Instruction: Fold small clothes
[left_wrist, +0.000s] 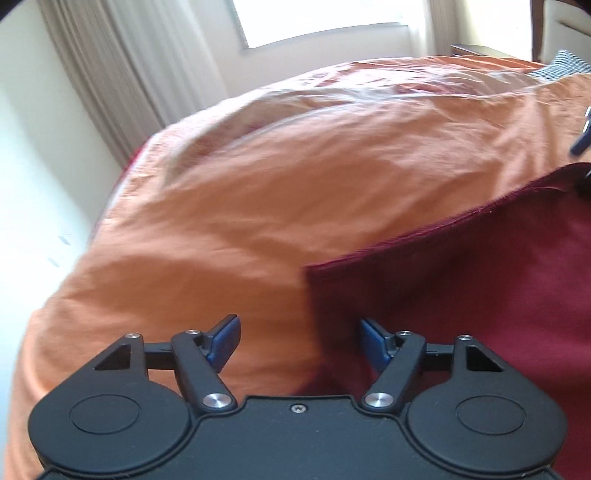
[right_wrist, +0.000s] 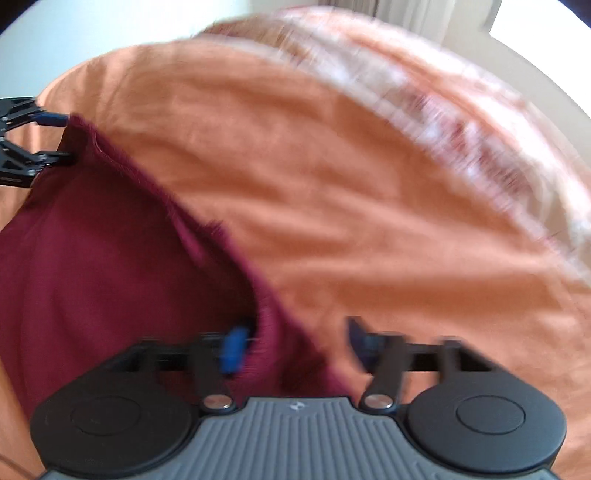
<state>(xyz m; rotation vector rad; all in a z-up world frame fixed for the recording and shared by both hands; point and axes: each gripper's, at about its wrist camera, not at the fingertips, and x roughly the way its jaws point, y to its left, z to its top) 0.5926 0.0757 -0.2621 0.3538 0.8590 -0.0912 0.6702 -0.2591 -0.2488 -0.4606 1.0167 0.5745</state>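
Note:
A maroon garment (left_wrist: 461, 295) lies flat on an orange bedspread (left_wrist: 258, 184). In the left wrist view my left gripper (left_wrist: 299, 341) stands open, and the garment's left edge runs down between its blue pads (left_wrist: 225, 341). My right gripper (left_wrist: 583, 162) shows at the far right edge, at the garment's other corner. In the blurred right wrist view the right gripper (right_wrist: 295, 345) is open, with the edge of the garment (right_wrist: 92, 277) lying between its fingers. The left gripper (right_wrist: 70, 139) appears at the upper left, its fingers spread on either side of the garment's far corner.
The bedspread (right_wrist: 369, 184) covers the whole bed. A curtain (left_wrist: 103, 74) and a bright window (left_wrist: 325, 18) stand behind it. A white wall (left_wrist: 37, 184) runs along the left side. A checked pillow (left_wrist: 561, 66) lies at the far right.

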